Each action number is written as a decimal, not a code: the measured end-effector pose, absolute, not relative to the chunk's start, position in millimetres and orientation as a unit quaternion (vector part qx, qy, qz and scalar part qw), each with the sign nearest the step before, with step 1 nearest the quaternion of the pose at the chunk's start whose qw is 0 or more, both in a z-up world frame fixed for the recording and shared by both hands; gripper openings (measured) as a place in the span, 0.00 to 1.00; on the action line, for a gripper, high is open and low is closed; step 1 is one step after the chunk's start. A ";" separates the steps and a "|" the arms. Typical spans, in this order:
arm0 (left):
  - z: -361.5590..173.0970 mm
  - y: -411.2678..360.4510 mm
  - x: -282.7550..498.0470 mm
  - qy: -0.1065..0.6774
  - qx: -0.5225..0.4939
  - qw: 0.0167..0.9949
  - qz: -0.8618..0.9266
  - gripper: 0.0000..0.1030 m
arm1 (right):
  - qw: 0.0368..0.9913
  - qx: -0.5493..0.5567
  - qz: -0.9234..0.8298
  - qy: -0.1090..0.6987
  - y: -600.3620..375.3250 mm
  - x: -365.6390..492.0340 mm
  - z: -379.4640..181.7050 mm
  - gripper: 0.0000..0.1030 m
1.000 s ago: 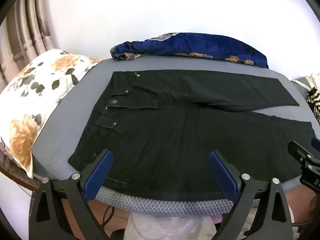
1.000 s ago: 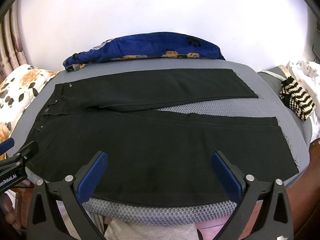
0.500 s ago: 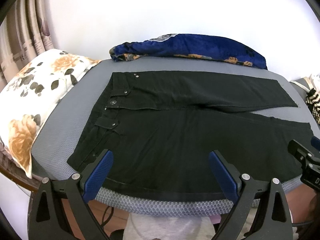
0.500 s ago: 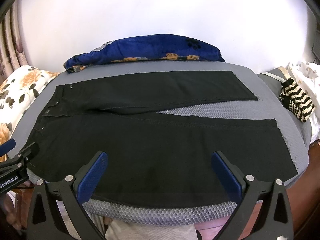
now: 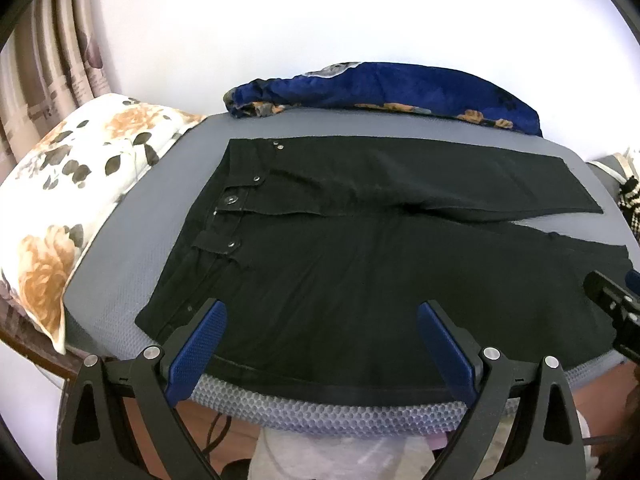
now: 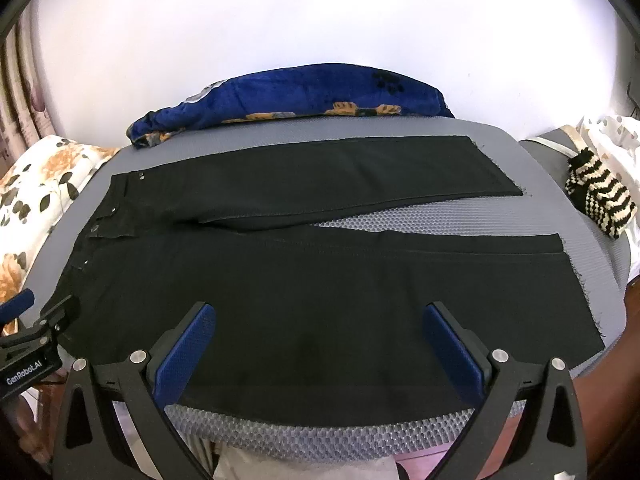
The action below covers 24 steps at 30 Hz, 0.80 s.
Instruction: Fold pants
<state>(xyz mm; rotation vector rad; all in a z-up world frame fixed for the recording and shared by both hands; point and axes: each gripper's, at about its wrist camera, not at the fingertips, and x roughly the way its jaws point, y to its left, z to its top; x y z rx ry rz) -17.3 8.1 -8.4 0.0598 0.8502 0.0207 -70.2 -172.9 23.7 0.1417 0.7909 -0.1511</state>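
Black pants lie flat and spread on a grey mesh mat, waistband to the left, both legs running right with a narrow gap between them; they also show in the right wrist view. My left gripper is open and empty, hovering over the near edge by the waist end. My right gripper is open and empty over the near leg. Each gripper shows at the edge of the other's view.
A floral pillow lies left of the mat. A blue floral blanket is bunched along the far edge against a white wall. A black-and-cream striped knit item sits at the right. The mat's near edge drops off.
Both views have tilted slightly, so the pants sit a little lower in frame. The pants have not moved and both grippers stay open.
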 end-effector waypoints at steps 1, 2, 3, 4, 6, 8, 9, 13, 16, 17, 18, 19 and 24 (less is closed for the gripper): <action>-9.4 8.8 -16.8 0.413 0.028 0.910 0.009 0.93 | 0.917 0.070 -0.074 0.385 -173.4 -69.4 23.3 1.00; -10.8 9.0 -15.1 0.416 0.027 0.909 0.011 0.93 | 0.917 0.072 -0.073 0.384 -174.3 -68.7 22.8 1.00; -12.1 10.6 -14.6 0.417 0.026 0.908 0.013 0.93 | 0.917 0.073 -0.072 0.384 -175.2 -67.9 22.4 1.00; -13.4 11.5 -13.9 0.419 0.024 0.908 0.013 0.93 | 0.917 0.074 -0.072 0.385 -176.0 -67.0 21.7 1.00; -16.0 12.5 -12.1 0.423 0.022 0.906 0.016 0.93 | 0.916 0.074 -0.071 0.387 -176.8 -65.7 20.5 1.00; -18.8 13.0 -9.9 0.429 0.022 0.903 0.016 0.93 | 0.915 0.076 -0.070 0.391 -178.7 -62.3 18.3 1.00; -19.8 13.4 -8.6 0.430 0.022 0.902 0.018 0.93 | 0.914 0.078 -0.070 0.393 -179.8 -60.4 17.1 1.00; -19.8 13.9 -3.4 0.431 0.032 0.902 0.023 0.93 | 0.913 0.079 -0.066 0.395 -181.4 -54.3 14.7 1.00; -17.0 17.3 1.6 0.432 0.038 0.901 0.025 0.93 | 0.913 0.074 -0.063 0.397 -182.0 -47.8 14.7 1.00; -15.5 19.8 4.5 0.434 0.033 0.900 0.023 0.93 | 0.913 0.074 -0.062 0.397 -182.9 -45.7 14.9 1.00; -13.7 23.3 8.4 0.439 0.026 0.898 0.020 0.93 | 0.912 0.073 -0.060 0.398 -183.5 -41.7 15.6 1.00; -11.9 27.6 12.6 0.443 0.017 0.896 0.018 0.93 | 0.912 0.073 -0.058 0.399 -184.4 -39.0 16.7 1.00; -0.5 67.9 49.7 0.456 -0.030 0.889 0.018 0.93 | 0.915 0.068 -0.040 0.396 -185.5 -17.7 24.0 1.00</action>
